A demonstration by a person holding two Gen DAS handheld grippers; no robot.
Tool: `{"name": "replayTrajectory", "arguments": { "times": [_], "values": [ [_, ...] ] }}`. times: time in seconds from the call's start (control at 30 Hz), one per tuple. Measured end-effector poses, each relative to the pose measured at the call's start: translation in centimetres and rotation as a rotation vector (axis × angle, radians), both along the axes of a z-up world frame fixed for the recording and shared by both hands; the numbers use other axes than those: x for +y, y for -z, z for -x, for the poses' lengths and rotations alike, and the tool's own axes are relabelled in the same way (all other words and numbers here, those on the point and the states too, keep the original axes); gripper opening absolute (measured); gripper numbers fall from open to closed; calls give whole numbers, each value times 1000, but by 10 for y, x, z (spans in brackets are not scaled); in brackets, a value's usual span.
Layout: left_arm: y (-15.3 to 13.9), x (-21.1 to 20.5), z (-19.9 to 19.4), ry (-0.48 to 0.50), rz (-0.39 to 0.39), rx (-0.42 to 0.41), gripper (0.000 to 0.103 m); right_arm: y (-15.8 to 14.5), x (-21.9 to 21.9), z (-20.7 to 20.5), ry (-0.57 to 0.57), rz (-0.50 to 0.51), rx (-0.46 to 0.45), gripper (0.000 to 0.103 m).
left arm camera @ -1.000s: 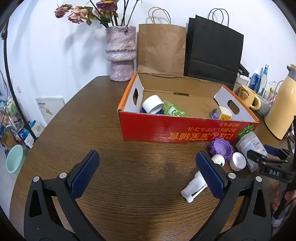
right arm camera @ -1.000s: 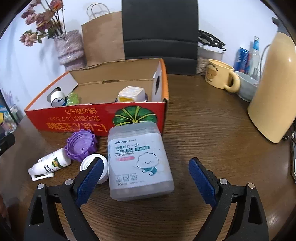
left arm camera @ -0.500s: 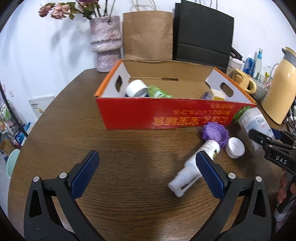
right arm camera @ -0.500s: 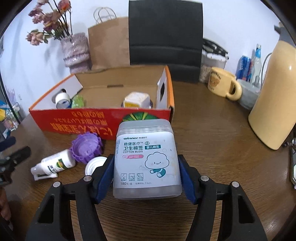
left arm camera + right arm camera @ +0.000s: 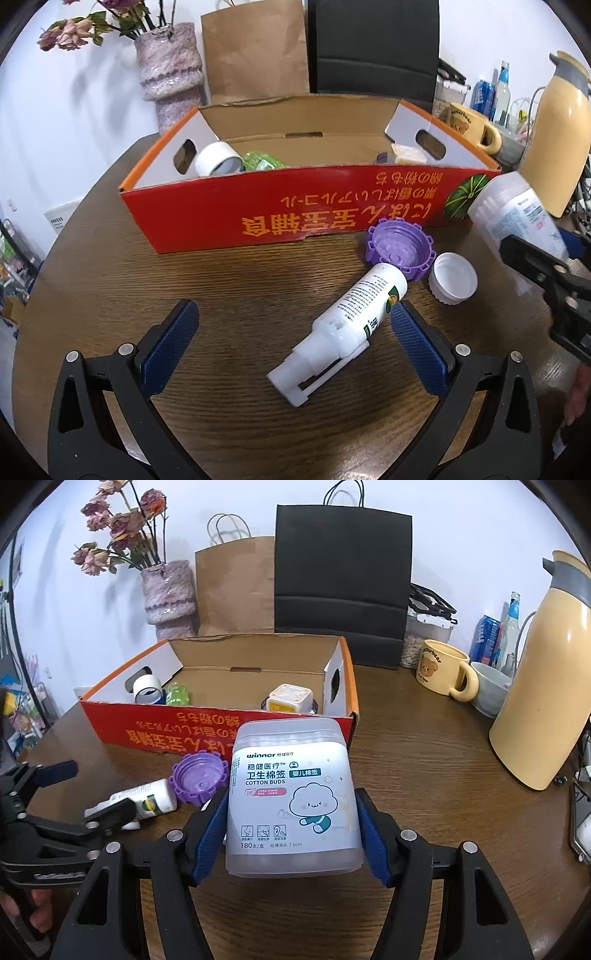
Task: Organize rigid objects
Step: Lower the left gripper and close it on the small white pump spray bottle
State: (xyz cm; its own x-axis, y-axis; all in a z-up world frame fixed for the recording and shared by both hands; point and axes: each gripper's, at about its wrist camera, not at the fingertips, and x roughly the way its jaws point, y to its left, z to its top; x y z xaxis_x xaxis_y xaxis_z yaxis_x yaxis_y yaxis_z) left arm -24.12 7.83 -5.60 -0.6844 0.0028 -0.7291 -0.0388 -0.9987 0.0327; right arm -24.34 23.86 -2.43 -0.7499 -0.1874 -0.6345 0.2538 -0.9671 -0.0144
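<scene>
My right gripper is shut on a clear cotton bud box and holds it lifted off the table, in front of the red cardboard box. In the left wrist view that cotton bud box hangs at the right edge. My left gripper is open, its blue pads either side of a white spray bottle lying on the wooden table. A purple cap and a white cap lie just beyond the bottle. The red cardboard box holds a tape roll, a green packet and a small yellow-white tub.
A yellow thermos, a bear mug and a bowl stand at the right. Brown and black paper bags and a vase of dried flowers stand behind the box. A person's hand shows at the lower left of the right wrist view.
The right gripper shut on the cotton bud box and lifted it off the table. The left gripper moved right and down until the spray bottle came between its pads.
</scene>
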Motion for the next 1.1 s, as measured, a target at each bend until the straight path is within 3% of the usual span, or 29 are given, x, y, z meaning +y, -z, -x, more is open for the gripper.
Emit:
{"name": "replayTrajectory", "arguments": {
  "times": [0.17,0.27,0.33,0.37,0.4,0.43,1.1],
  "values": [
    [5,4,8,22,-15,-33,92,0,0,-3,-1,4,5,70],
    [7,8,12,39,-26,-49,75,0,0,-2,-2,5,4,70],
    [10,9,14,56,-42,-71,55,0,0,-2,-3,4,5,70],
    [10,10,14,57,-41,-68,50,0,0,-3,-4,3,5,70],
    [9,10,13,67,-52,-64,32,0,-1,-3,-6,3,5,70],
    [8,10,12,77,-60,-59,24,1,-1,-3,-6,2,5,70],
    [-6,4,-1,74,-74,-4,24,-1,-3,-4,-11,6,13,70]
  ]
}}
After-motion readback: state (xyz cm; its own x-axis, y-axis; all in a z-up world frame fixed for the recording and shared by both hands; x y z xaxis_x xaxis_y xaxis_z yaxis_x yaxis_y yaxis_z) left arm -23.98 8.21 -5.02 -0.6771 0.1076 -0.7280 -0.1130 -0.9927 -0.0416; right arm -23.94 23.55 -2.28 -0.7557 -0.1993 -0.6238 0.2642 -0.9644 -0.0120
